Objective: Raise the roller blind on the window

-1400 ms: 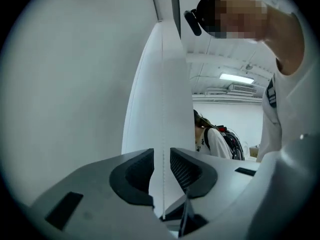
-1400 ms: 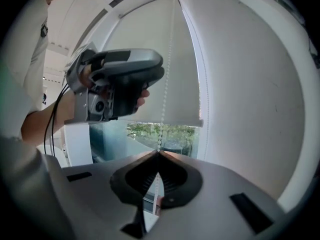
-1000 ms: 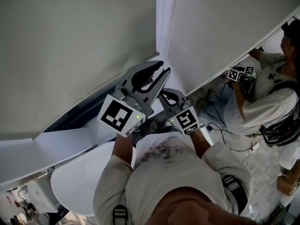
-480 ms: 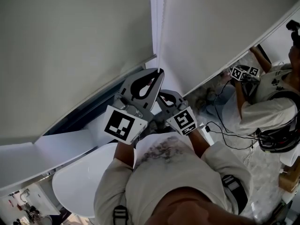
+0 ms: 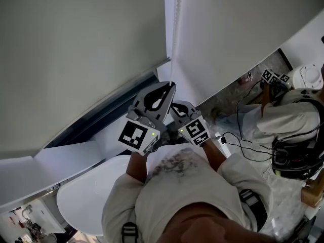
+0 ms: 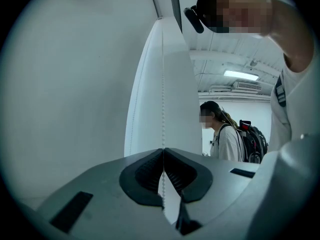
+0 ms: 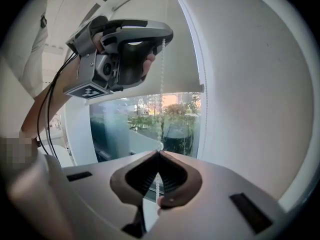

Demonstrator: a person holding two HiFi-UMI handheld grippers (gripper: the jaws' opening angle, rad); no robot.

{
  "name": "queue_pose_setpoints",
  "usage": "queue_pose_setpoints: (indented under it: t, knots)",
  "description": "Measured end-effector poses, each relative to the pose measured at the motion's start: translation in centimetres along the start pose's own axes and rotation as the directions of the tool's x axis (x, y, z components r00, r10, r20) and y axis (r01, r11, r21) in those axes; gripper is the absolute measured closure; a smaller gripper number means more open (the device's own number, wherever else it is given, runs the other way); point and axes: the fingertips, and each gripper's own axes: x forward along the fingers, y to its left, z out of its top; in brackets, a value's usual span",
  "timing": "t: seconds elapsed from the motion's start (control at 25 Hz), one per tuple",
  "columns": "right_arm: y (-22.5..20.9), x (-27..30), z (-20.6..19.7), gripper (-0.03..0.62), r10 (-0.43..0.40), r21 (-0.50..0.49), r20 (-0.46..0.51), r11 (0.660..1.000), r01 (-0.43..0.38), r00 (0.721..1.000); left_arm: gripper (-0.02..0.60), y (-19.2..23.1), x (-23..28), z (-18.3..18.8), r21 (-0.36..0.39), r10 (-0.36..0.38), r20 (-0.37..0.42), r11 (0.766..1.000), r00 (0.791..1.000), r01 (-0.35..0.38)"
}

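Both grippers clamped on the blind's bead chain.

The left gripper (image 6: 163, 150) has its jaws pressed together on the bead chain (image 6: 163, 104), which rises out of the tips along a narrow white strip. The right gripper (image 7: 158, 153) is likewise closed on the chain lower down, and from its tips the beads run straight up to the left gripper above it. In the head view the two sit just beside each other, the left one's tips higher, near the bottom corner of the roller blind (image 5: 81, 44). The right gripper view shows the blind's bottom bar hanging partway down the window (image 7: 145, 119), with bare glass and trees below it. A second person (image 5: 288, 120) stands well apart at the right.
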Motion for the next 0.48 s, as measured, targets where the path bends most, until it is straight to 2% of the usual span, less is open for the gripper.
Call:
queue_pose_setpoints:
  t: [0.24,0.48]
  knots:
    - [0.0,0.2,-1.7,0.533,0.003,0.015,-0.040,1.000,-0.002,0.999,0.571,-0.4,-0.2,-1.8,-0.044,0.007,-0.017,0.999,1.000,-0.008]
    - [0.1,1.8,-5.0,0.533,0.014,0.037,-0.087,0.999,-0.011,0.996,0.571,0.3,-0.4,-5.4,-0.078,0.015,-0.053,0.997,0.998,-0.019]
